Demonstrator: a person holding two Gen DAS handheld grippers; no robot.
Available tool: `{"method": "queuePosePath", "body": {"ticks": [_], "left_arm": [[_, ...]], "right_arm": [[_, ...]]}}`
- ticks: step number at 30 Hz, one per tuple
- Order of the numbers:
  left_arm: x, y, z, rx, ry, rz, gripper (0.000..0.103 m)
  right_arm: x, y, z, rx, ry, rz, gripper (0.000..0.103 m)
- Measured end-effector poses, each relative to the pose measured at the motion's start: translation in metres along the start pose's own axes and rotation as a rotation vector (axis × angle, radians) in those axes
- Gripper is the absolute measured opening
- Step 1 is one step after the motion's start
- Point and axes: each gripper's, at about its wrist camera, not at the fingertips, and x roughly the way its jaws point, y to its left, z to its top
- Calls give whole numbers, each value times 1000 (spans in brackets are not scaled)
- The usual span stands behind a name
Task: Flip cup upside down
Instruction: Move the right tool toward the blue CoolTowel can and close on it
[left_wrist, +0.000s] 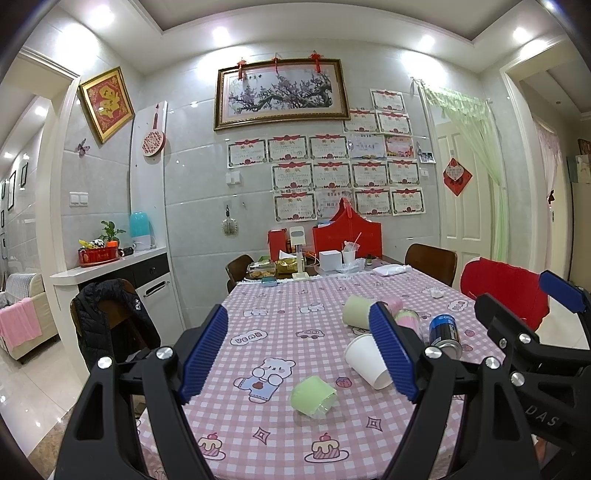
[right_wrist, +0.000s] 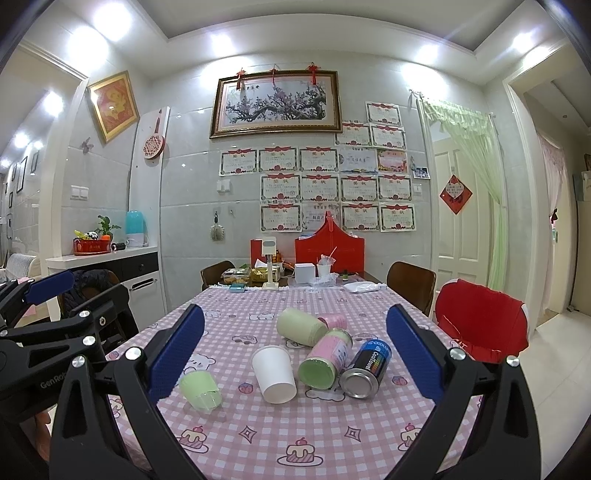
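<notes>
Several cups lie on their sides on the pink checked tablecloth (right_wrist: 332, 435). A white paper cup (right_wrist: 275, 373) lies with its mouth toward me; it also shows in the left wrist view (left_wrist: 367, 360). A small green cup (right_wrist: 201, 389) lies to its left, seen too in the left wrist view (left_wrist: 313, 396). A pale green cup (right_wrist: 301, 326), a pink-and-green tumbler (right_wrist: 327, 358) and a pink cup (right_wrist: 332, 320) lie behind. My left gripper (left_wrist: 301, 352) is open and empty above the table. My right gripper (right_wrist: 295, 354) is open and empty, with the cups between its fingers in view.
A blue can (right_wrist: 365, 369) lies on its side right of the tumbler. Boxes, a red bag (right_wrist: 328, 254) and food containers crowd the table's far end. Chairs stand around, one with a red cover (right_wrist: 484, 321) at right, one with a dark jacket (left_wrist: 110, 321) at left.
</notes>
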Motion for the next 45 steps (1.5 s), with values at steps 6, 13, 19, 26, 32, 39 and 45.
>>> {"method": "queuePosePath", "body": {"ticks": [6, 13, 19, 26, 32, 39, 45], "left_arm": [[5, -5, 1, 13, 13, -4, 78], [19, -18, -2, 40, 57, -17, 78], [49, -40, -15, 77, 136, -47, 78], [100, -73, -39, 91, 285, -147, 78], [143, -103, -62, 68, 406, -240, 78], [184, -138, -67, 62, 493, -309, 78], [207, -181, -65, 81, 525, -388, 78]], "right_arm": [[2, -3, 4, 7, 12, -7, 95], [12, -13, -1, 13, 50, -28, 95], [30, -36, -16, 52, 114, -60, 95], [54, -74, -41, 136, 218, -95, 95], [69, -109, -58, 197, 272, -150, 95], [88, -144, -67, 274, 323, -198, 95], [99, -176, -67, 340, 335, -237, 95]]}}
